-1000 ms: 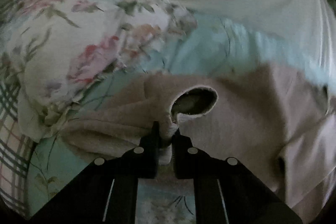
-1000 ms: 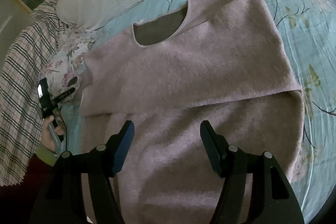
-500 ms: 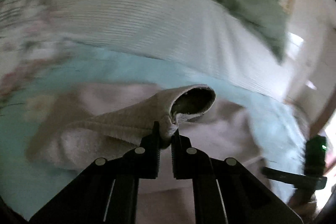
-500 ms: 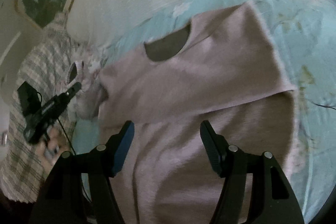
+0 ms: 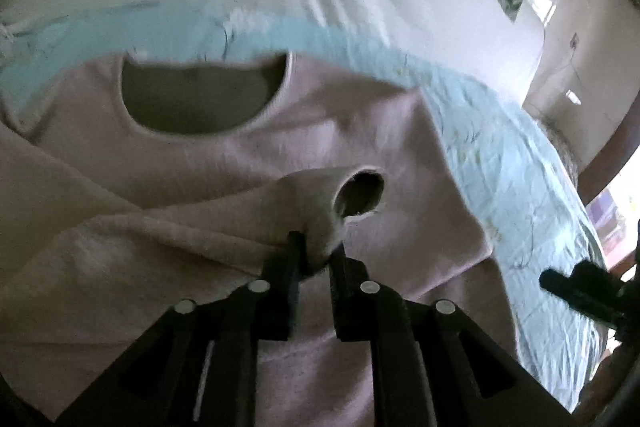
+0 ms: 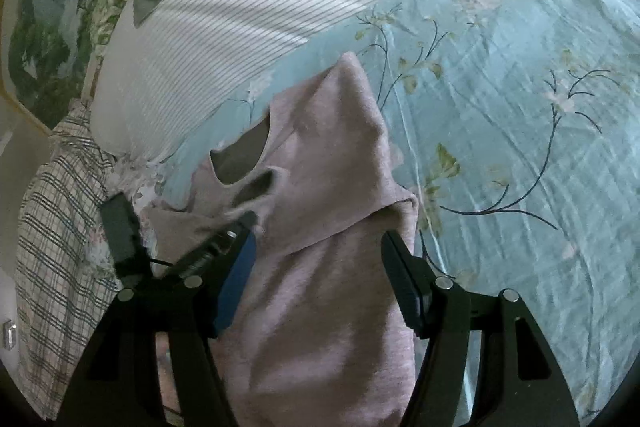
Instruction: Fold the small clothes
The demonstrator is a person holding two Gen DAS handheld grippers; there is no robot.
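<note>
The left tool [image 5: 316, 255] is clamped on the cuff of a fuzzy pale-pink sweater's sleeve [image 5: 360, 193], holding it over the sweater's chest. The right tool [image 6: 316, 259] hovers spread apart above the sweater [image 6: 332, 307] — partly folded, lying on a light-blue floral bedsheet [image 6: 500, 87] near a striped white pillow [image 6: 248, 7].

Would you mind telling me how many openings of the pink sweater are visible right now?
2. The wide neck opening lies at the top of the pink sweater; the round sleeve cuff is pinched by the left gripper over the chest. Others may be hidden.
</note>
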